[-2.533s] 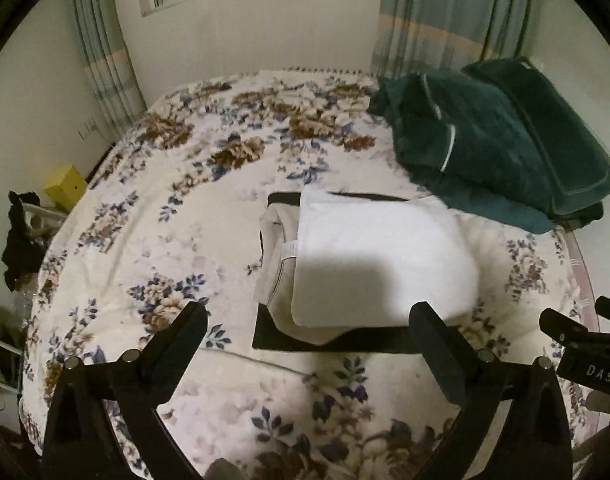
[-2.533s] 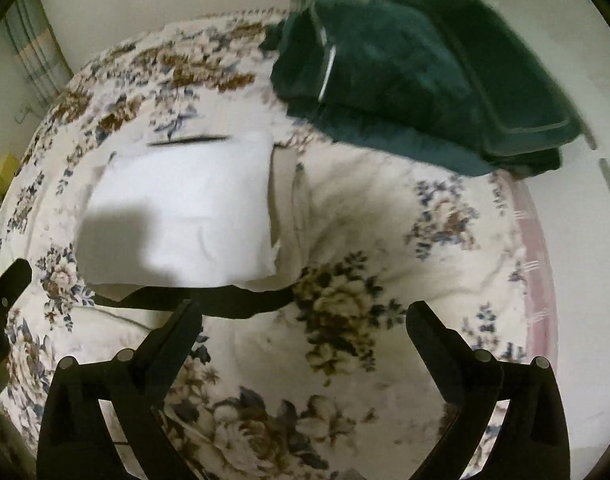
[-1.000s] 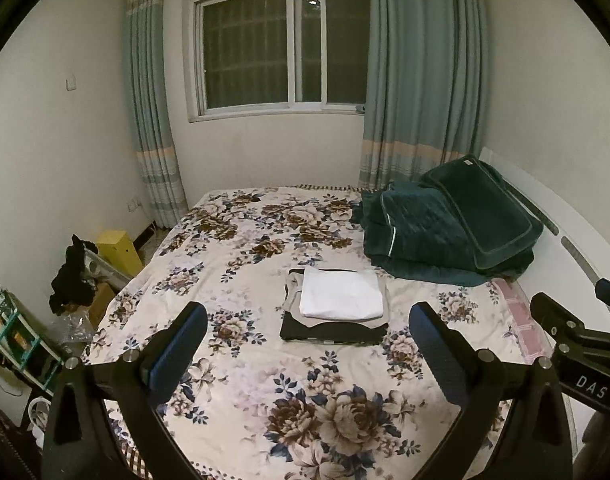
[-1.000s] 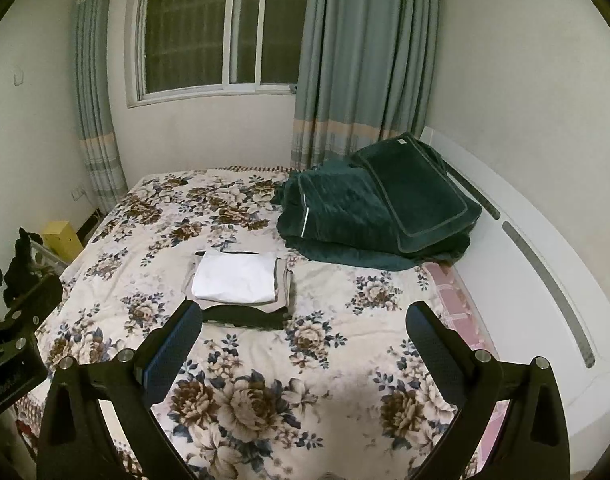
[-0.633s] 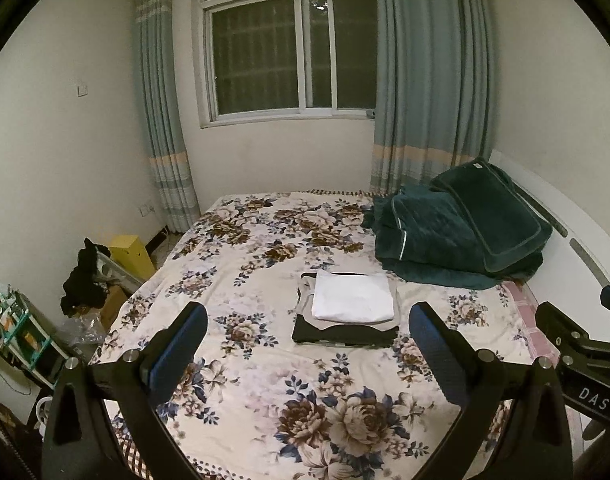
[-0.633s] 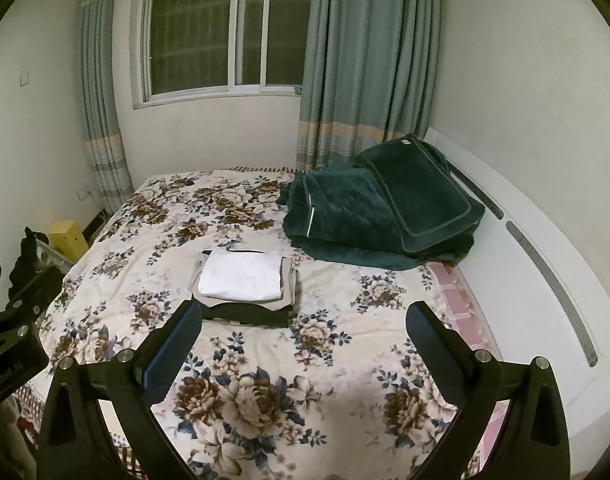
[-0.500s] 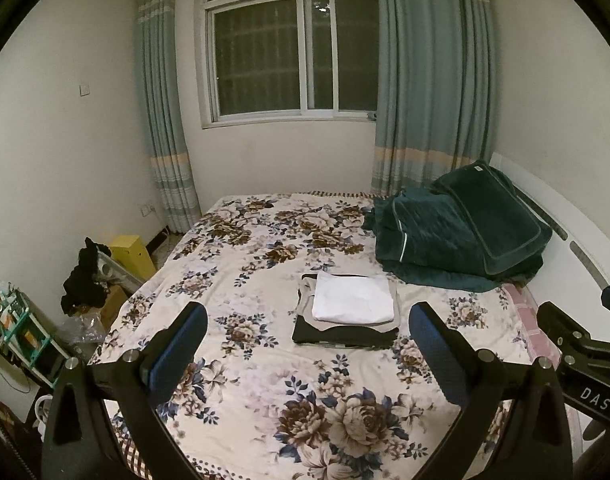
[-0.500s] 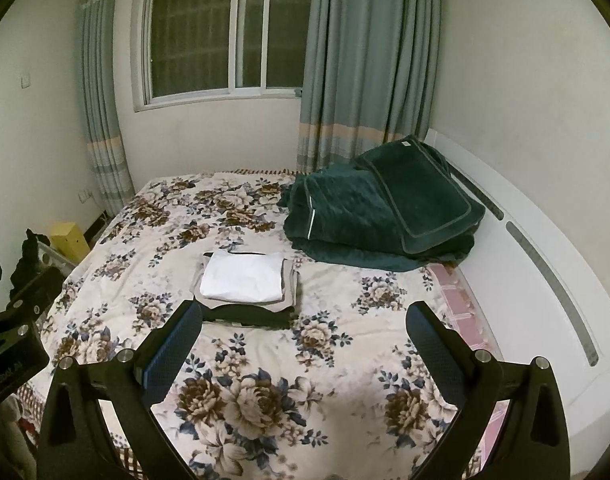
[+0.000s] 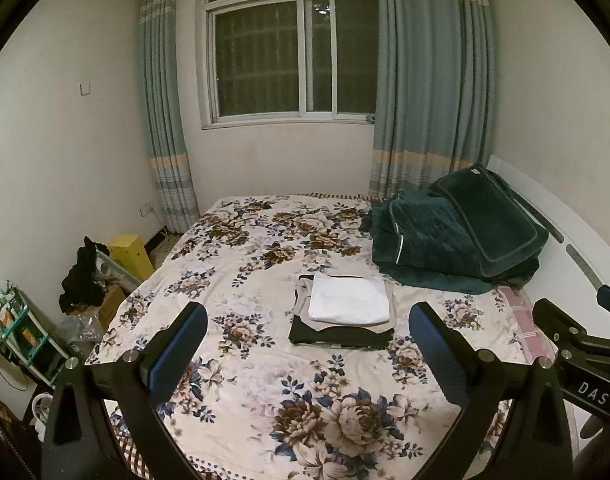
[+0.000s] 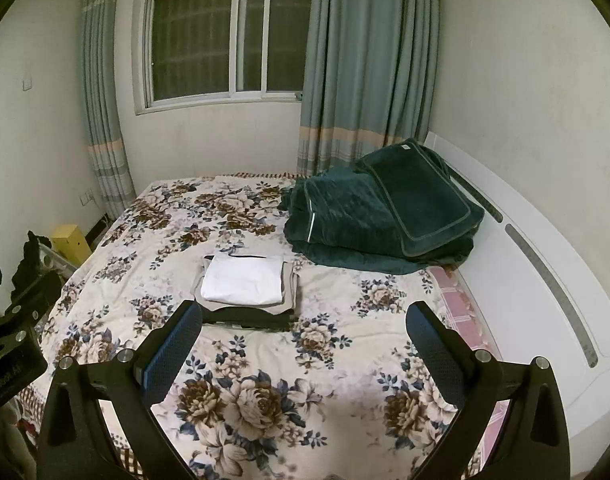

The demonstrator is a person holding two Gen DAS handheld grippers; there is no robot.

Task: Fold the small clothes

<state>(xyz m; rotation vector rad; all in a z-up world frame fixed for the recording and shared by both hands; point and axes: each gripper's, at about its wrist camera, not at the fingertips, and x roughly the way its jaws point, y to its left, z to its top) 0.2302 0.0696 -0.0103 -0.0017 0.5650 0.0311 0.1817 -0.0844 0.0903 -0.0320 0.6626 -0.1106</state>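
A: Where do the grippers stand?

B: Both are held above the near end of the bed (image 9: 265, 392), well back from the clothes. The left gripper (image 9: 308, 334) is spread wide and grips nothing. The right gripper (image 10: 304, 332) is just as wide and just as empty.

A: And the clothes?

B: One folded stack (image 9: 343, 312) lies flat on the floral sheet. From the left gripper it sits ahead, in the gap between the fingers and a little toward the right one. From the right gripper the stack (image 10: 247, 290) sits ahead and to the left, its near edge just past the left fingertip (image 10: 187, 314).

A: What is in the stack?

B: A white piece (image 9: 347, 298) on top, a beige piece (image 9: 389, 316) under it, a black piece (image 9: 337, 336) at the bottom showing along the near edge.

A: Anything else around?

B: A green quilt (image 9: 453, 236) is heaped ahead and right of both grippers, against the headboard (image 10: 537, 280). Straight ahead, beyond the bed, is a window (image 9: 289, 52) with curtains (image 9: 429, 80). Off the left gripper's left side, on the floor, are a yellow box (image 9: 131, 252) and dark cloth (image 9: 83, 276). The right gripper's body shows at the right edge of the left view.
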